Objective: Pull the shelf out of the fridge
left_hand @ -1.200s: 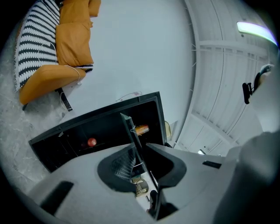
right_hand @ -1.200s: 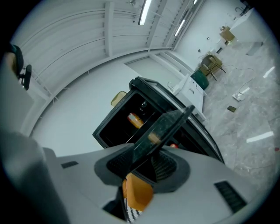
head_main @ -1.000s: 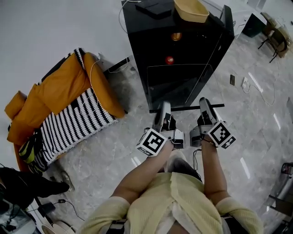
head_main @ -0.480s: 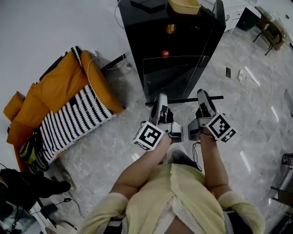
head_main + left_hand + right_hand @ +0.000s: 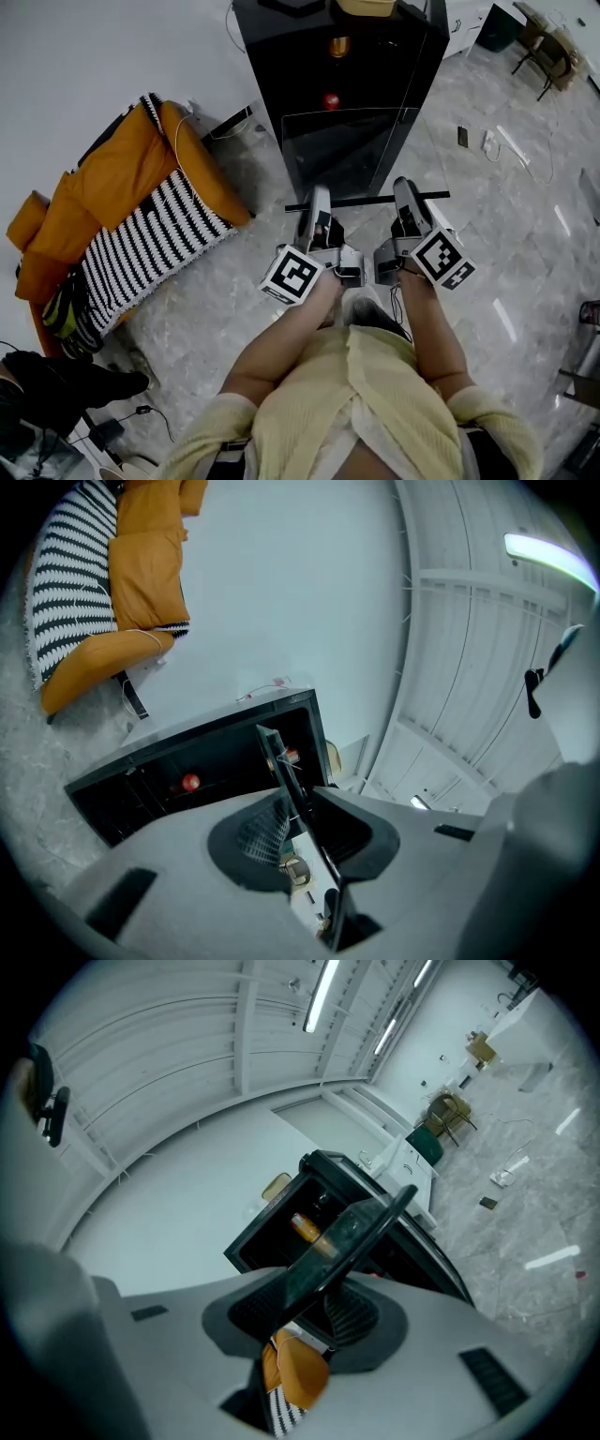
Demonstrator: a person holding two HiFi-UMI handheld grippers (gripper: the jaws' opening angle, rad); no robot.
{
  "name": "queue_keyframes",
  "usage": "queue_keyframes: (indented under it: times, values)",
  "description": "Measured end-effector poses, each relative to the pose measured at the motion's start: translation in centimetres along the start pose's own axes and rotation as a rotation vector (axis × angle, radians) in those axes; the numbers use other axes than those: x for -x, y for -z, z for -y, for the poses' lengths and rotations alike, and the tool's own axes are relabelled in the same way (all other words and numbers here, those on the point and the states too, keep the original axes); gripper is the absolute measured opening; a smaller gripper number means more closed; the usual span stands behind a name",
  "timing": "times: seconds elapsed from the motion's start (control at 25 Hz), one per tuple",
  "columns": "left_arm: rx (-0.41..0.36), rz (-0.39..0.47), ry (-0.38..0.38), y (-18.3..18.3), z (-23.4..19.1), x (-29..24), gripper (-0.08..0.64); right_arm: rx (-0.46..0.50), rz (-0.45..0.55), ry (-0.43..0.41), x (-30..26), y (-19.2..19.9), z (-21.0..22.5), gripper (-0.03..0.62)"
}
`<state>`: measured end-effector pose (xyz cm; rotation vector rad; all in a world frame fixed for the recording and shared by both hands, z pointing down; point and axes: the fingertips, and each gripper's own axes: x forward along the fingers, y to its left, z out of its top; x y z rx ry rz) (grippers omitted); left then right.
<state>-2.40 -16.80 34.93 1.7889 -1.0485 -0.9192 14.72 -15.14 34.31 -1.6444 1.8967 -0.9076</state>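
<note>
In front of the fridge (image 5: pixel 274 70), the left hand-held gripper (image 5: pixel 318 199) and right hand-held gripper (image 5: pixel 405 187) each clamped the glass shelf (image 5: pixel 347 155) by its front edge, evidently to carry it level.

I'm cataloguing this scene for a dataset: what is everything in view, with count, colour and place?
fridge: one, black, top centre.
shelf: one, clear glass with black rail, partly out of the fridge.
round item: one, red, inside the fridge.
bottle-like item: one, orange, inside the fridge.
bowl: one, tan, on the fridge.
sofa: one, orange, left.
blanket: one, black-and-white striped, on the sofa.
chairs: count unclear, dark, top right.
sleeves: two, pale yellow, bottom.
left gripper: one, grey, shut on the shelf's front edge.
right gripper: one, grey, shut on the shelf's front edge.
</note>
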Motion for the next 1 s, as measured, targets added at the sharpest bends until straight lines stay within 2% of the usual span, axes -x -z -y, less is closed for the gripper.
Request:
queue_keyframes:
  times: [0.4,1.0]
  values:
    - [-0.018,-0.001,0.008,-1.1,0.1,2.8,0.08,-0.013,0.01,-0.005,2.1,2.1,-1.3,0.13]
    - [-0.018,0.004,0.0,-1.8,-0.3,3.0,0.08,-0.028,0.003,-0.006,1.7,2.8,-1.6,0.13]
